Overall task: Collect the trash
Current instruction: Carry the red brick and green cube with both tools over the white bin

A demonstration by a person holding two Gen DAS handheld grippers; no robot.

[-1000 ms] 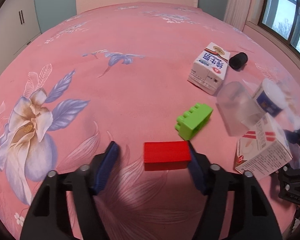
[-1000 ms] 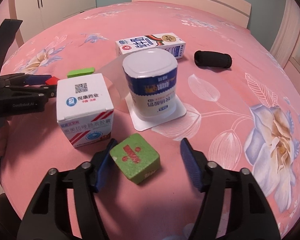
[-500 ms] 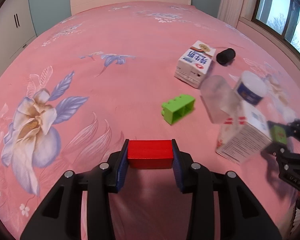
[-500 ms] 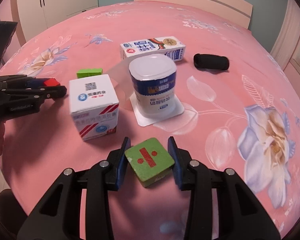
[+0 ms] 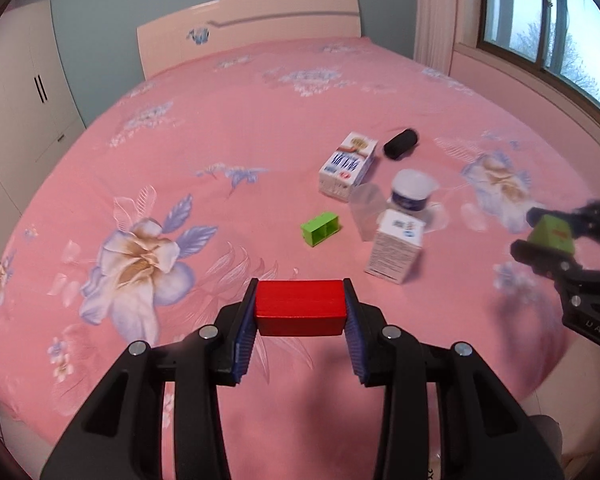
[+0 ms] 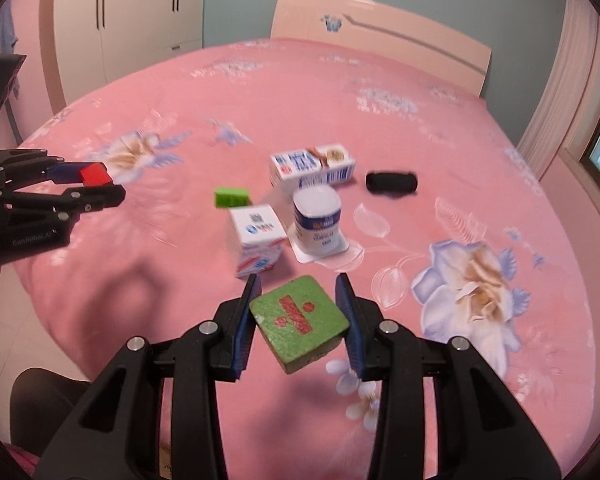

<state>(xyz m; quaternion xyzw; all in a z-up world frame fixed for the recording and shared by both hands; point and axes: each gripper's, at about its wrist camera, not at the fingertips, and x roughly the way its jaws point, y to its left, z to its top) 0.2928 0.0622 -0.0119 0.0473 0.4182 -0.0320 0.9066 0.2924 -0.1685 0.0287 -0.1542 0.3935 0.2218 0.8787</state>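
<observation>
My left gripper (image 5: 300, 312) is shut on a red block (image 5: 301, 307) and holds it above the pink bed; it also shows in the right wrist view (image 6: 96, 184) at the left. My right gripper (image 6: 298, 312) is shut on a green cube (image 6: 299, 318) with a red division sign, lifted above the bed; it shows in the left wrist view (image 5: 548, 232) at the right. On the bed lie a milk carton (image 5: 348, 166), a yogurt cup (image 6: 317, 220), a white medicine box (image 6: 258, 238), a clear plastic cup (image 5: 366, 210), a green brick (image 5: 320, 229) and a black roll (image 6: 392, 182).
The pink flowered bedspread (image 5: 180, 184) covers the whole bed, with a headboard (image 5: 248, 28) at the far end. White wardrobes (image 6: 132, 16) stand on the left, a window (image 5: 548, 24) and curtain on the right. The bed's near edge and floor (image 6: 20, 336) lie below me.
Both grippers closed, the left on the red block and the right on the green cube, then lifted them up and back from the bed.
</observation>
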